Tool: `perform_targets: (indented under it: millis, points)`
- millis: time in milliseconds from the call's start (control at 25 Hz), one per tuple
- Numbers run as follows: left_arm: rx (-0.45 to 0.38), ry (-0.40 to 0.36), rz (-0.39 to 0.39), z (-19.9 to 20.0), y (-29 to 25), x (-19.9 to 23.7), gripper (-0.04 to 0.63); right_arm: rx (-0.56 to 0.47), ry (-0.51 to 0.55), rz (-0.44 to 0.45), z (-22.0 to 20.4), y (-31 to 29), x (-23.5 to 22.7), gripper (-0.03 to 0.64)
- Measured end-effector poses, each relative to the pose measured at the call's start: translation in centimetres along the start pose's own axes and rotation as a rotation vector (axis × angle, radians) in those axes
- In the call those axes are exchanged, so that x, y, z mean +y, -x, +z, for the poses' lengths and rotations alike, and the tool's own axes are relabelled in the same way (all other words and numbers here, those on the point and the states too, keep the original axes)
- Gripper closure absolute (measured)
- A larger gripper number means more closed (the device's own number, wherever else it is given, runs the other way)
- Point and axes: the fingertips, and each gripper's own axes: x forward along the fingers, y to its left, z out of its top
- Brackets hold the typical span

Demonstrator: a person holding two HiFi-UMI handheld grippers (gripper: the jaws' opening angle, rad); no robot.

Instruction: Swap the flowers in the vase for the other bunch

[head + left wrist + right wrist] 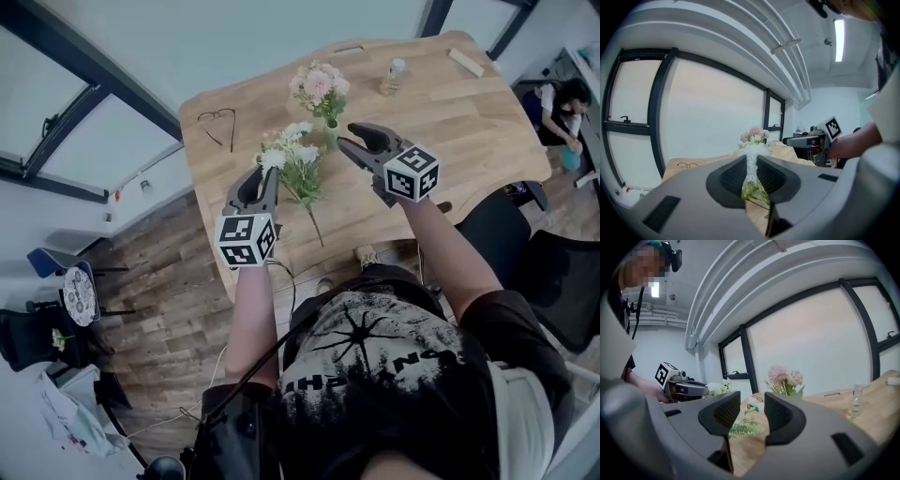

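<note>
Pink flowers (319,86) stand in a small vase (330,132) on the wooden table (469,122). A white bunch (296,157) with green leaves and a long stem hangs just left of the vase. My left gripper (265,175) is shut on it; in the left gripper view the white bunch (751,159) sits pinched between the jaws. My right gripper (345,135) hovers to the right of the bunch, beside the vase, and is open. In the right gripper view a white bloom and a fern sprig (743,429) show through the gap of the right gripper (752,409).
Eyeglasses (217,124) lie at the table's left. A small bottle (394,75) and a wooden block (466,61) sit toward the far edge. A black chair (511,239) stands at the right, and a person (562,108) is beyond the table.
</note>
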Motion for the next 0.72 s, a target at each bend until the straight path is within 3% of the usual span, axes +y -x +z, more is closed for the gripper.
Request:
perform_targets:
  millis: [280, 720]
  points:
    - [-0.044, -0.011, -0.023, 1.3, 3.0, 0.4, 0.520, -0.039, 0.049, -0.003, 1.5, 1.6, 4.5, 0.563]
    - [-0.067, -0.034, -0.045, 0.7, 8.3, 1.2, 0.522, -0.070, 0.092, -0.026, 1.0, 3.6, 11.3, 0.578]
